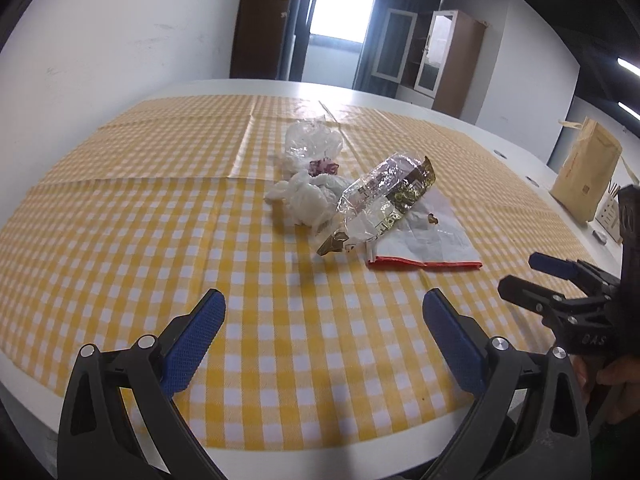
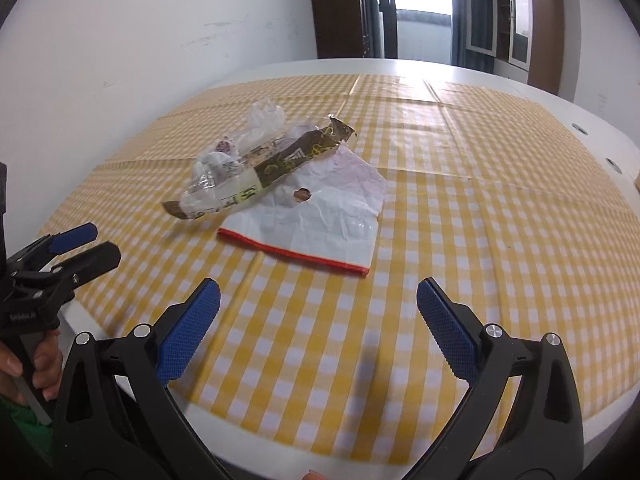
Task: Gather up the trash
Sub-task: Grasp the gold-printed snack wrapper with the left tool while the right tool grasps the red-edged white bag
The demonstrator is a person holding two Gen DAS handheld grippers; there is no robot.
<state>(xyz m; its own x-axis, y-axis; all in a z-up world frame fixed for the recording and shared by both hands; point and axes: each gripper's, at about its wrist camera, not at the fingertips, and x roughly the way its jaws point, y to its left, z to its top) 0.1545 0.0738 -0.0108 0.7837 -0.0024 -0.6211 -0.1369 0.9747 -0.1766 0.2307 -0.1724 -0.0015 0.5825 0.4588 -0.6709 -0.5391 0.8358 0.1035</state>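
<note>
Nearest us, our left gripper (image 1: 324, 316) hangs over the near edge of the yellow checked tablecloth (image 1: 140, 216), jaws spread wide with nothing between them. Our right gripper (image 2: 318, 308) does likewise, jaws fully apart and empty.

We take the white bag with the red edge (image 2: 320, 220) as our landmark. It lies flat on the cloth, well beyond both grippers. A crumpled brown and clear wrapper (image 2: 260, 168) rests partly across its far left corner. Just left of that bag sits a wad of white tissue (image 1: 304, 198), and behind the tissue a clear plastic bag (image 1: 312, 138). Far right of it, off the cloth, stands a brown paper bag (image 1: 586, 176).
</note>
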